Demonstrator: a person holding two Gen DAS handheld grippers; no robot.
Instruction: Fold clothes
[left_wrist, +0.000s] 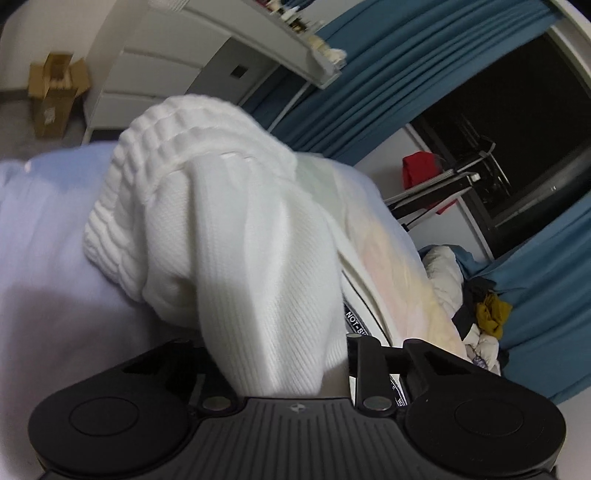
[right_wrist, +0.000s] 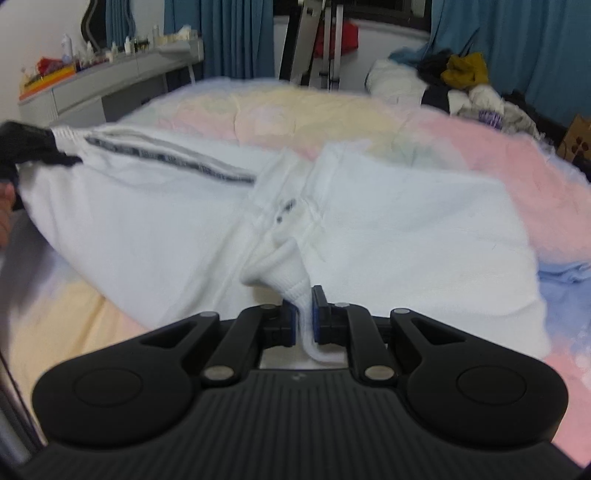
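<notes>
Here the right gripper (right_wrist: 303, 314) pinches the white garment's (right_wrist: 155, 229) ribbed edge while the left gripper (left_wrist: 295, 362) grips bunched cloth, apparently stretching it over the bed (right_wrist: 461, 140) for folding.

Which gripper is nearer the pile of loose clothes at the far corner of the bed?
Hard to settle; probably the left. The left gripper, holding the white garment, sees the clothes pile just beyond its right side. The right gripper sees the pile across the bed.

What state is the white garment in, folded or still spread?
Not folded: the white garment hangs stretched between the right gripper and left gripper, lifted above the bed.
</notes>
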